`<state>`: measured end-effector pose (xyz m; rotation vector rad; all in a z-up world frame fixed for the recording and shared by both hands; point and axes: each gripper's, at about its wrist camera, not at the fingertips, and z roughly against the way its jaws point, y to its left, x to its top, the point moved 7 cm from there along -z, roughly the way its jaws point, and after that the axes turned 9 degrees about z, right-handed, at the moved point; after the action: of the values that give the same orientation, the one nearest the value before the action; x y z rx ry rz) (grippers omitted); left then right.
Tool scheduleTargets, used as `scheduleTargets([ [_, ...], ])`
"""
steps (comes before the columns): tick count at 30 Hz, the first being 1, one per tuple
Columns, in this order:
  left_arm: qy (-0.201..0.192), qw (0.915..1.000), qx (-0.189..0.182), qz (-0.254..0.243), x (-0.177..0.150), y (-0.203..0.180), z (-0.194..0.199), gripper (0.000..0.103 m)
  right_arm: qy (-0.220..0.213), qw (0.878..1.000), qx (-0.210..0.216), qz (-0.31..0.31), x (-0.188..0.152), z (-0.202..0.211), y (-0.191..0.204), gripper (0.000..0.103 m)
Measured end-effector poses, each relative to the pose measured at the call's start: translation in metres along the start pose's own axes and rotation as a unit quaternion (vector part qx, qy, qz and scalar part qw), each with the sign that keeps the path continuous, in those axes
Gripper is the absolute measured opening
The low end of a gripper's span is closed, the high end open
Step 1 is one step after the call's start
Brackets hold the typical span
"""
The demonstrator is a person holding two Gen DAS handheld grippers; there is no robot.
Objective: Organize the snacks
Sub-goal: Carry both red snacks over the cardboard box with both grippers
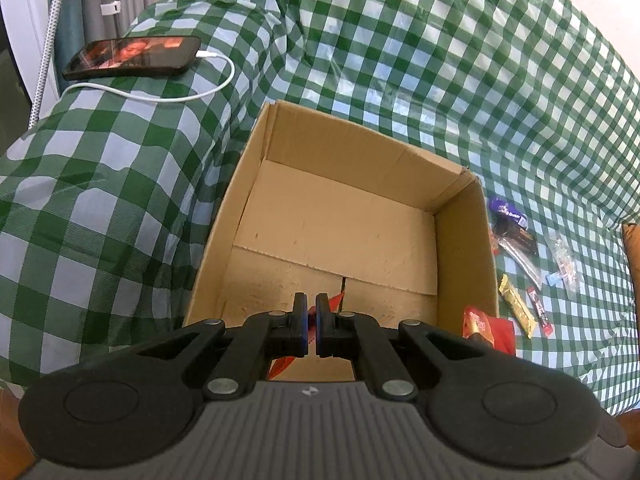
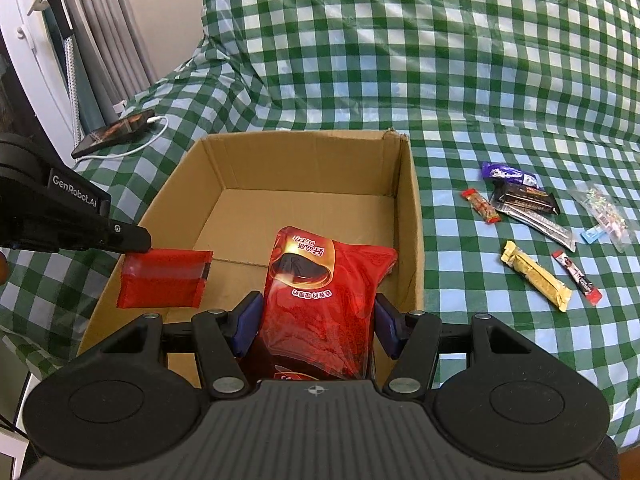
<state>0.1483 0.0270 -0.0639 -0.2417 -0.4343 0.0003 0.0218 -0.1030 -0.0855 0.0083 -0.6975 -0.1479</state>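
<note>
Red flat packet (image 2: 163,278) hangs pinched in my left gripper (image 1: 311,314), jaws nearly closed on its edge, over the cardboard box (image 1: 466,240). My right gripper (image 2: 316,322) has its jaws wide around a big red snack bag (image 2: 324,296), above the box too. Loose snack bars (image 2: 534,276) lie right of those jaws.

A home room: a green checked cloth (image 2: 440,80) covers the furniture, a phone (image 1: 132,57) charges far left, and curtains (image 2: 100,40) hang beyond.
</note>
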Motion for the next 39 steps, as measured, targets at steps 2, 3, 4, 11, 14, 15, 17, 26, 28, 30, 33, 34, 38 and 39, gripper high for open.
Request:
scheduleTargets([
  [2,0.004,1.0000,0.001,0.000,0.000,0.000,-0.004,0.003,0.003,1.000,0.000,0.001,0.001,-0.004,0.001,0.061],
  [3,0.005,1.0000,0.001,-0.001,0.000,0.000,-0.007,0.003,0.005,1.000,0.000,0.002,0.001,-0.006,0.001,0.061],
  [4,0.007,1.0000,0.001,-0.002,0.000,0.000,-0.009,0.003,0.006,1.000,0.000,0.003,0.000,-0.008,0.001,0.061],
  [11,0.017,0.9998,0.000,-0.010,-0.001,-0.005,-0.024,0.003,0.017,1.000,0.000,0.003,-0.001,-0.022,0.001,0.062],
  [14,0.019,0.9997,0.002,-0.013,0.001,-0.007,-0.030,0.003,0.020,1.000,0.000,0.003,-0.001,-0.027,0.000,0.062],
  [15,0.020,0.9997,0.002,-0.014,0.002,-0.008,-0.032,0.003,0.021,1.000,-0.001,0.003,-0.001,-0.029,0.000,0.062],
  [17,0.022,0.9996,0.004,-0.016,0.003,-0.009,-0.036,0.003,0.022,1.000,-0.002,0.002,0.000,-0.033,0.000,0.062],
  [26,-0.001,0.9987,0.026,-0.043,0.013,-0.010,-0.042,0.050,0.014,1.000,0.014,-0.003,0.009,-0.043,0.001,0.072],
  [28,-0.028,0.9977,0.041,-0.045,0.018,-0.007,-0.033,0.103,0.004,1.000,0.009,-0.011,0.014,-0.040,-0.001,0.087],
  [30,-0.070,0.9950,0.059,-0.040,0.019,-0.003,-0.018,0.103,-0.005,1.000,0.005,-0.008,0.018,-0.035,-0.002,0.091],
  [33,-0.066,0.9941,0.059,-0.063,0.012,-0.004,-0.007,0.103,-0.007,1.000,0.006,0.003,0.016,-0.027,-0.001,0.096],
  [34,-0.061,0.9939,0.062,-0.067,0.008,-0.003,-0.004,0.103,-0.006,1.000,0.004,0.004,0.014,-0.023,-0.001,0.096],
  [38,-0.058,0.9932,0.075,-0.068,-0.015,0.003,0.013,0.103,0.004,1.000,0.008,0.012,-0.003,-0.007,0.007,0.098],
  [39,-0.057,0.9931,0.078,-0.067,-0.022,0.005,0.018,0.103,0.004,1.000,0.006,0.013,-0.007,-0.002,0.008,0.099],
])
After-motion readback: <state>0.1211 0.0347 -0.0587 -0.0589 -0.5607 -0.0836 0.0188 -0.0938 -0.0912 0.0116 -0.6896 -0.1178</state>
